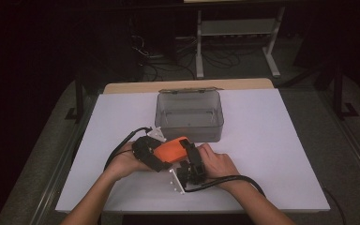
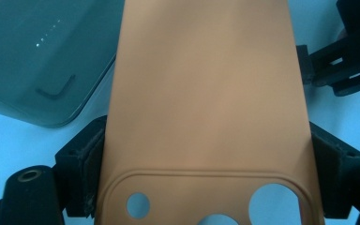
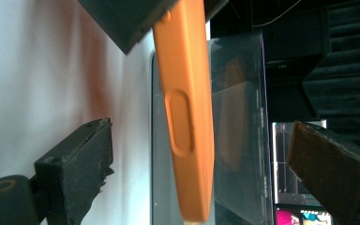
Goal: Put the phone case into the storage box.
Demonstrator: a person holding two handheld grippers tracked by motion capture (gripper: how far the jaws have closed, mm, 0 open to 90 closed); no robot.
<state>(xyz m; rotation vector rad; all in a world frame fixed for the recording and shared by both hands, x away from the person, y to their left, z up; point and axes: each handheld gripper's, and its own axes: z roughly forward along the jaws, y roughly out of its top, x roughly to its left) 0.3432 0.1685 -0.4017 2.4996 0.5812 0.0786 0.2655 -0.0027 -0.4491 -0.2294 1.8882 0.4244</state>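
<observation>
Jaws of the left gripper (image 2: 206,187) are clamped on the two long edges of an orange phone case (image 2: 206,93), at the end with the camera cut-outs, so the case's long axis runs straight out along the jaws toward the far side. Jaws of the right gripper (image 3: 206,154) stand apart, one pad on each side of the case (image 3: 187,117) with clear gaps, and they meet it edge-on: its thin side with the button recess lies between them, not yet touched.

From the high view, the case (image 1: 168,149) is held just above the white bench (image 1: 272,154), in front of the grey plastic box (image 1: 190,112), with the left gripper (image 1: 146,151) at its left end and the right gripper (image 1: 191,164) at its right end. The right hand (image 1: 218,164) is the nearer one to the free end, so a closing of its jaws across the thickness would seem to be the coming move.

The left gripper view shows the case's flat back, which hides its thickness; the right gripper view shows its slim profile and the box (image 3: 236,126) behind it. The high view alone shows both forearms and the box's open lid.
</observation>
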